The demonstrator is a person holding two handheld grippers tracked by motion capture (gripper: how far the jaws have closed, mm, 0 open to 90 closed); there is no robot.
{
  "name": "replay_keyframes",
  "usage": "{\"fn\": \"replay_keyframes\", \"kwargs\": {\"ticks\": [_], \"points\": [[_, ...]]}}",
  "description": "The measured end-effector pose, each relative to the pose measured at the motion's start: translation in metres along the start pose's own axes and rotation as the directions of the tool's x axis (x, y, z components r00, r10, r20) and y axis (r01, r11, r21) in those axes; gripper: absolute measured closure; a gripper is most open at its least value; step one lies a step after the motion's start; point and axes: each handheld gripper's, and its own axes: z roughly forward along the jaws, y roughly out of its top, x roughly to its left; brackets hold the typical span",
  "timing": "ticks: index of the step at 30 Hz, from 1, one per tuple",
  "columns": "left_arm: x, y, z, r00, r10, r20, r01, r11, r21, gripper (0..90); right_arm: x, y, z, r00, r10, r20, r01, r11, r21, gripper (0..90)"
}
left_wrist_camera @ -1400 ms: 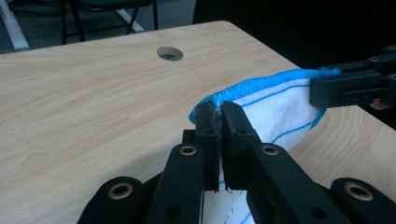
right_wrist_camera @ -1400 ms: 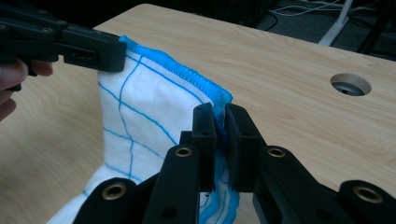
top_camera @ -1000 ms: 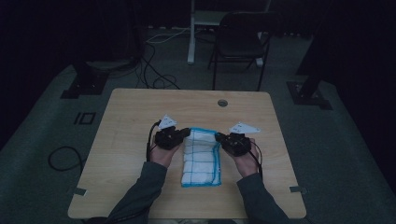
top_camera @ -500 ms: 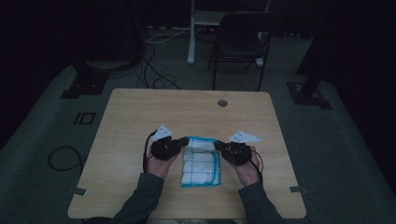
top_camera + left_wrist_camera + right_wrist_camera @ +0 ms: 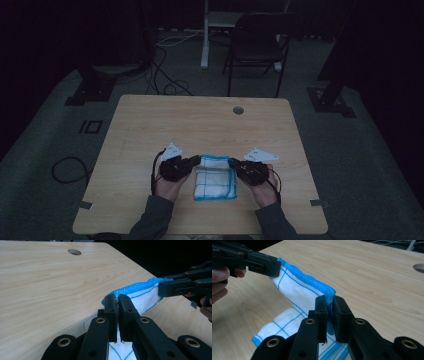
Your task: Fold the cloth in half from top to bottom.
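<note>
Cloth lies on the surface — left hand-held gripper and right hand-held gripper each pinch a far corner.

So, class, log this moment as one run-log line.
left gripper: shut on cloth | right gripper: shut on cloth | far edge lifted off table

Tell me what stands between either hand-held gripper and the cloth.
Nothing visible. The left hand-held gripper and right hand-held gripper each already pinch a far corner of the blue-edged cloth.
</note>
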Motion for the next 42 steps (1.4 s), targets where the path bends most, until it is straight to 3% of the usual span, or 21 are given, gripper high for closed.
{"fn": "replay_keyframes", "kwargs": {"ticks": [15,30,42], "points": [[-0.006,-0.017,-0.004,0.9998,-0.013,0.014,0.012,0.9998,0.012,86.8,0.006,-0.021,-0.001,0.9994,0.026,-0.021,-0.025,0.9995,0.02,83.4],[-0.007,-0.033,-0.003,0.9994,-0.031,0.018,0.031,0.9992,0.026,86.8,0.01,-0.035,0.002,0.9999,0.008,-0.015,-0.007,0.9987,0.051,83.3],[-0.009,-0.045,-0.003,0.9989,-0.043,0.016,0.042,0.9982,0.043,86.4,0.012,-0.047,0.006,0.9993,0.023,-0.028,-0.021,0.9978,0.063,83.3]]}}
